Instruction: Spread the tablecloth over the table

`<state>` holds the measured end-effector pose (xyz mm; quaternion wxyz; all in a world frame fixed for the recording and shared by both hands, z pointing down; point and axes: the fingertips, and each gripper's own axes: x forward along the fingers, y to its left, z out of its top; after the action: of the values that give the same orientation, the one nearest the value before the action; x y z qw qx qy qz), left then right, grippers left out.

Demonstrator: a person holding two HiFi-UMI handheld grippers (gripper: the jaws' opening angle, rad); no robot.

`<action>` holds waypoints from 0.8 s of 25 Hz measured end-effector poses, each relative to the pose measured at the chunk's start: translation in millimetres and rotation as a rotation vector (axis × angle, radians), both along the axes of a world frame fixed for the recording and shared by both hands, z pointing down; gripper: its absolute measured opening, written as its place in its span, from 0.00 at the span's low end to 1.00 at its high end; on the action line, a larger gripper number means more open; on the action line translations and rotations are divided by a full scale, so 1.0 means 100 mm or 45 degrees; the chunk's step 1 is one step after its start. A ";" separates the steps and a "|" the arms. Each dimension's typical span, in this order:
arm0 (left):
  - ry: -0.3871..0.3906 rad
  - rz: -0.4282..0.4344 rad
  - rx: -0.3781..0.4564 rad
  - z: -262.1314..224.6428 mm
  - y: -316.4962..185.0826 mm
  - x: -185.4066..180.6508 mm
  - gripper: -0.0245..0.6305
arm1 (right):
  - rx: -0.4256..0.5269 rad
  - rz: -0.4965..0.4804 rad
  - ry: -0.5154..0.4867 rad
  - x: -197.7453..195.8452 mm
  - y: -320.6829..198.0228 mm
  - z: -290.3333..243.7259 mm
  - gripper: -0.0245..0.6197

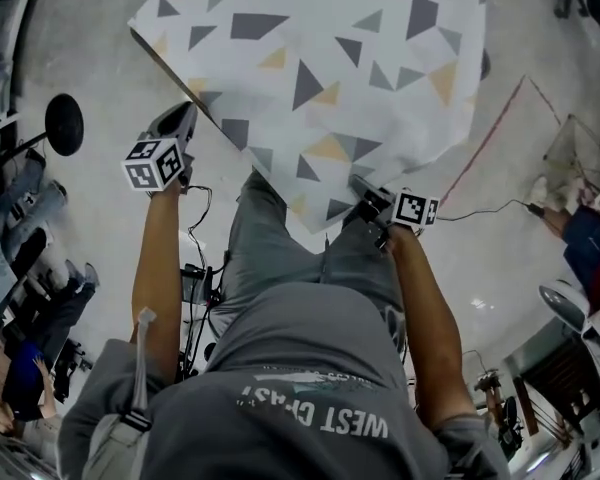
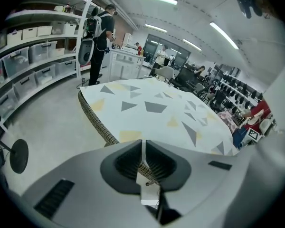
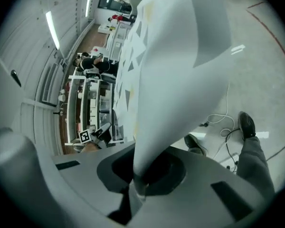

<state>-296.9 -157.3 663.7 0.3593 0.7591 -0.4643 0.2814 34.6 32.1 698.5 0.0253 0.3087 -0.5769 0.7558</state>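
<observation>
The cloth (image 1: pixel 320 58) lies over the surface (image 2: pixel 96 120), its near edge clamped in the left tool (image 2: pixel 143 151) and right tool (image 3: pixel 138 177). Draw both back evenly, then lower together so it hangs straight.

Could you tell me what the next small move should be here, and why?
Probably lower both tools, grips kept, to lay the near edge down. The left tool and right tool are each shut on the tablecloth near its edge; most of it lies flat, but a loose fold rises from the right tool.
</observation>
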 end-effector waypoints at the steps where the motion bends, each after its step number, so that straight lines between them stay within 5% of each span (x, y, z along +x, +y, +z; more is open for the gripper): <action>1: -0.001 0.000 0.003 0.00 0.01 0.03 0.05 | 0.024 -0.057 -0.018 -0.07 0.01 0.00 0.06; 7: -0.062 0.086 0.081 -0.18 -0.01 0.24 0.05 | 0.069 -0.273 0.030 -0.31 0.09 0.13 0.08; 10: 0.004 0.185 0.098 -0.21 -0.04 0.67 0.05 | 0.103 -0.408 0.056 -0.18 0.26 0.10 0.39; 13: 0.074 0.311 0.074 -0.16 0.08 1.17 0.05 | 0.116 -0.412 0.069 0.25 0.51 0.12 0.54; 15: 0.108 0.377 0.050 -0.10 0.16 1.48 0.05 | 0.102 -0.179 0.049 0.81 0.40 0.16 0.55; 17: 0.130 0.429 0.014 -0.02 0.23 1.76 0.05 | 0.102 0.258 0.008 1.57 0.04 0.19 0.55; 20: 0.146 0.452 -0.059 0.13 0.40 2.10 0.05 | 0.240 0.705 -0.057 2.58 -0.59 0.26 0.54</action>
<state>-87.4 -117.5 676.5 0.3473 0.8354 -0.2952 0.3073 292.7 -26.6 724.3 -0.2234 0.4388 -0.5388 0.6835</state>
